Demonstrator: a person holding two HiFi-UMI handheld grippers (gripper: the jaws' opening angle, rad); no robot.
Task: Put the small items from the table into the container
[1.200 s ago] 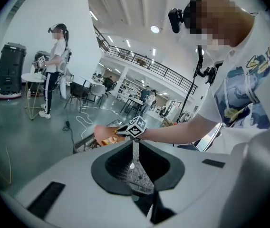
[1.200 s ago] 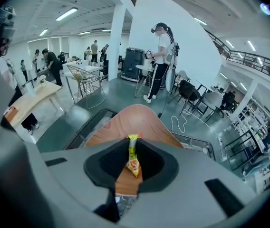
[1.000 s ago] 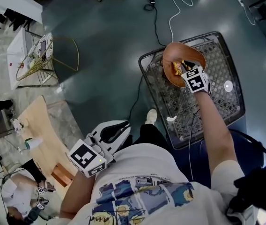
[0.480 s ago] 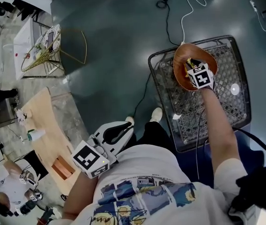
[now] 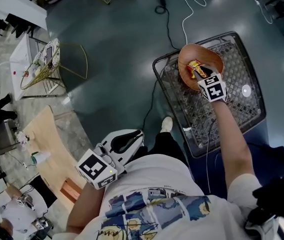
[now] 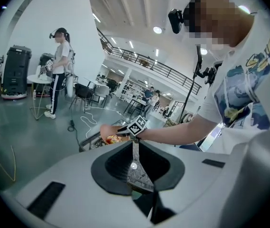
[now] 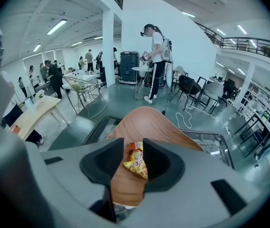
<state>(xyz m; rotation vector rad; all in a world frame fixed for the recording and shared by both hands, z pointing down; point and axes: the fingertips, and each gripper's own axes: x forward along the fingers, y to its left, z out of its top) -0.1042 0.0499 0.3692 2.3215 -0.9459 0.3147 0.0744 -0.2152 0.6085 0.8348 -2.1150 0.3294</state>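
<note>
Brown bowl (image 5: 202, 59): our container, standing at the far end of the black mesh table (image 5: 232, 115).
Packet (image 7: 136, 161): a yellow-and-red snack packet lies inside the bowl, on its inner wall.
Right gripper (image 7: 134, 151): we hold it angled down over the bowl. Its jaws stand about half apart and are opening. The packet sits between them, and we judge that the pads do not press on it.
Left gripper (image 6: 135, 163): we keep it back by our waist, well apart from the table. Its jaws are together with nothing between them.
Done: we judge this packet delivered, since it rests in the bowl and not in a grip.
Left to do: a white disc (image 5: 244, 90) lies on the mesh to the right of the bowl, and a white scrap (image 5: 186, 128) lies near the table's front edge. If both count as small items, we judge the job partly finished.
Count, containers: one bowl.
Count, packets: one for certain. A red edge behind it may be a second, and we cannot tell them apart.
Count, loose items on the mesh: two.
Count, grippers: two, neither gripping anything.
</note>
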